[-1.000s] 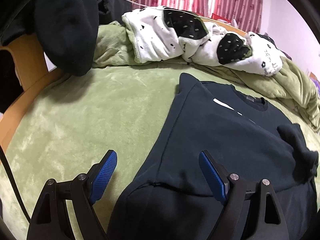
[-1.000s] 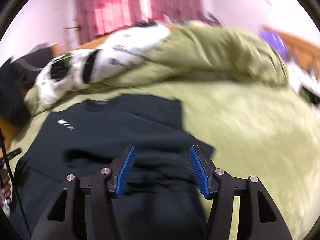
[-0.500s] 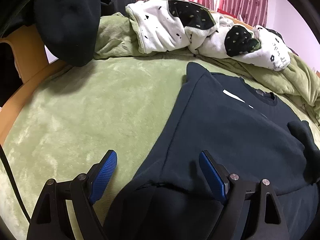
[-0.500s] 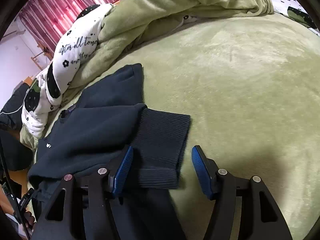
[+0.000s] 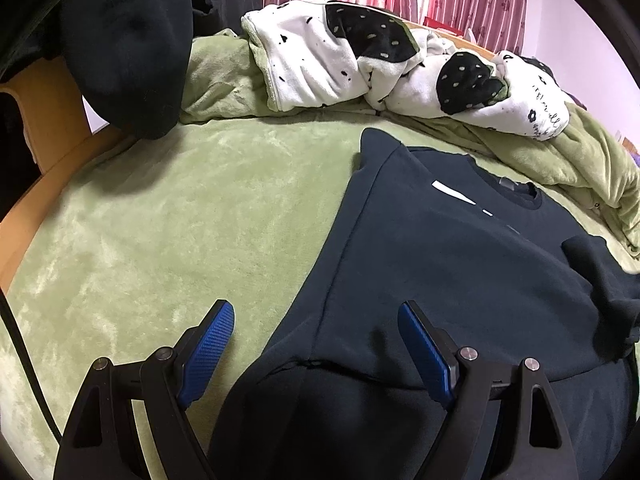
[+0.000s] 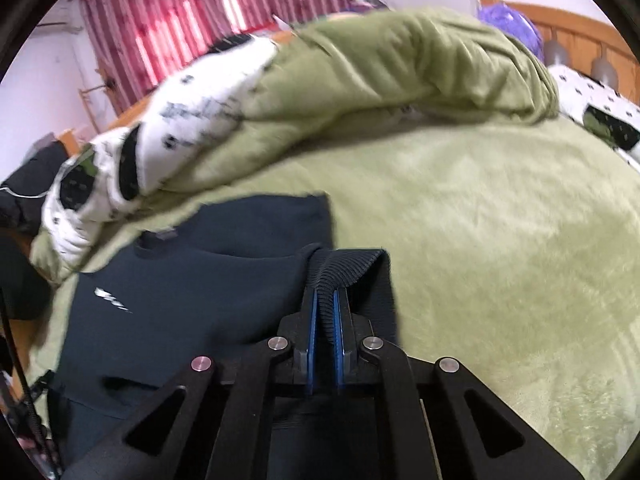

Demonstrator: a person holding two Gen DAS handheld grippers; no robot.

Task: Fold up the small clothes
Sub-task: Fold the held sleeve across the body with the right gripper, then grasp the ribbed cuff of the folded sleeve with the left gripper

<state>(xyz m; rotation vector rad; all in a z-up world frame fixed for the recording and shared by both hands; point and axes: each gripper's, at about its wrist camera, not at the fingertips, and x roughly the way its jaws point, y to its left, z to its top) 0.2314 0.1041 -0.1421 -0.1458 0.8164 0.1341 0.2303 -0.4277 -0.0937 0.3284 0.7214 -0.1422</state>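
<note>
A dark navy sweatshirt [image 5: 440, 264] with a small white chest mark lies flat on the green blanket, collar toward the far side. My left gripper [image 5: 316, 332] is open and hovers over the sweatshirt's left edge near its folded sleeve, touching nothing. In the right wrist view the sweatshirt [image 6: 192, 300] lies to the left. My right gripper [image 6: 325, 300] is shut on the ribbed sleeve cuff [image 6: 352, 268] and holds it lifted off the blanket.
A rumpled white and black spotted blanket [image 5: 360, 60] and a bunched green quilt [image 6: 400, 72] lie along the far side. A black garment [image 5: 124, 48] hangs at the left over a wooden bed frame [image 5: 52, 120]. Bare green blanket [image 6: 500, 240] stretches to the right.
My right gripper has closed on the ribbed cuff and lifted it. My left gripper has stayed open and drifted only slightly over the sweatshirt's left edge.
</note>
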